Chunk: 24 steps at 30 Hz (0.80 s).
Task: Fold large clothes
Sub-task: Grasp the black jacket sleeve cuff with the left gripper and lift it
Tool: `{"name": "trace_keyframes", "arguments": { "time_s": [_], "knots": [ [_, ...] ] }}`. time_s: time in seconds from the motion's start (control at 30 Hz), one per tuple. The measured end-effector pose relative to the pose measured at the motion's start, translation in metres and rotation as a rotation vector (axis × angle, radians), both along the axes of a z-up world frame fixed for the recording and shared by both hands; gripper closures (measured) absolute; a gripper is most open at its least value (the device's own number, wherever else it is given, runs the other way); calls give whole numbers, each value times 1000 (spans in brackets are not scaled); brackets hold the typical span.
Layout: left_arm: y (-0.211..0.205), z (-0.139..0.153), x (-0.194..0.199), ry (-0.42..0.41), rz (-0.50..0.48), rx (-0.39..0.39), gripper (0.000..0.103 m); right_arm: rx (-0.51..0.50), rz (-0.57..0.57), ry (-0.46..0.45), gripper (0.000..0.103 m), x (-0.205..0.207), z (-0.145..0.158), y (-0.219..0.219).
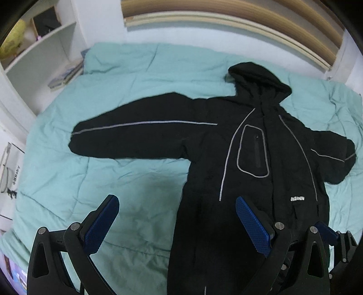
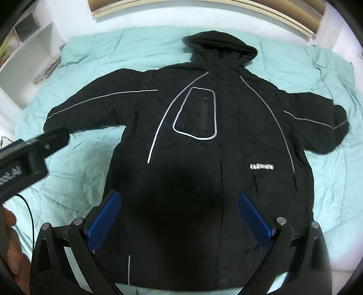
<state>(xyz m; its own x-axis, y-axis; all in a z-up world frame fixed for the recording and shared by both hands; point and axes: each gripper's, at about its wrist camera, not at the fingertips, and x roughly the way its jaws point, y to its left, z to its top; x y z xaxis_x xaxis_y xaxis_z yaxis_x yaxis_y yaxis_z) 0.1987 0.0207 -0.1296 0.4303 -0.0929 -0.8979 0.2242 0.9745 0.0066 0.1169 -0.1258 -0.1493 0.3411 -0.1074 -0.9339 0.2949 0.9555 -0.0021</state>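
A black hooded jacket (image 1: pixel 249 158) with grey piping lies flat, front up, on a teal quilt (image 1: pixel 113 181), both sleeves spread out and the hood at the far end. My left gripper (image 1: pixel 177 204) is open above the quilt and the jacket's left edge, holding nothing. In the right wrist view the jacket (image 2: pixel 204 147) fills the middle. My right gripper (image 2: pixel 179 199) is open above the jacket's lower front, holding nothing. The left gripper's body (image 2: pixel 29 154) shows at the left, near the left sleeve cuff.
The quilt (image 2: pixel 79 158) covers a bed. White shelves (image 1: pixel 40 59) with books stand at the far left. A curved wooden headboard (image 1: pixel 226 13) runs behind the bed. The right gripper's side (image 1: pixel 335 236) shows at the lower right.
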Motion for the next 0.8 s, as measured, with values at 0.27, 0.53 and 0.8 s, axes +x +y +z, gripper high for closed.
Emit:
{"name": "trace_keyframes", "arguments": {
  "time_s": [0.27, 0.53, 0.8],
  "knots": [
    [61, -54, 65, 27, 148, -115, 1, -33, 80, 1, 1, 64, -31, 2],
    [195, -97, 136, -24, 456, -356, 1, -84, 203, -47, 9, 143, -56, 24],
    [307, -153, 183, -25, 702, -522, 1, -56, 265, -35, 9, 181, -73, 48]
  ]
}}
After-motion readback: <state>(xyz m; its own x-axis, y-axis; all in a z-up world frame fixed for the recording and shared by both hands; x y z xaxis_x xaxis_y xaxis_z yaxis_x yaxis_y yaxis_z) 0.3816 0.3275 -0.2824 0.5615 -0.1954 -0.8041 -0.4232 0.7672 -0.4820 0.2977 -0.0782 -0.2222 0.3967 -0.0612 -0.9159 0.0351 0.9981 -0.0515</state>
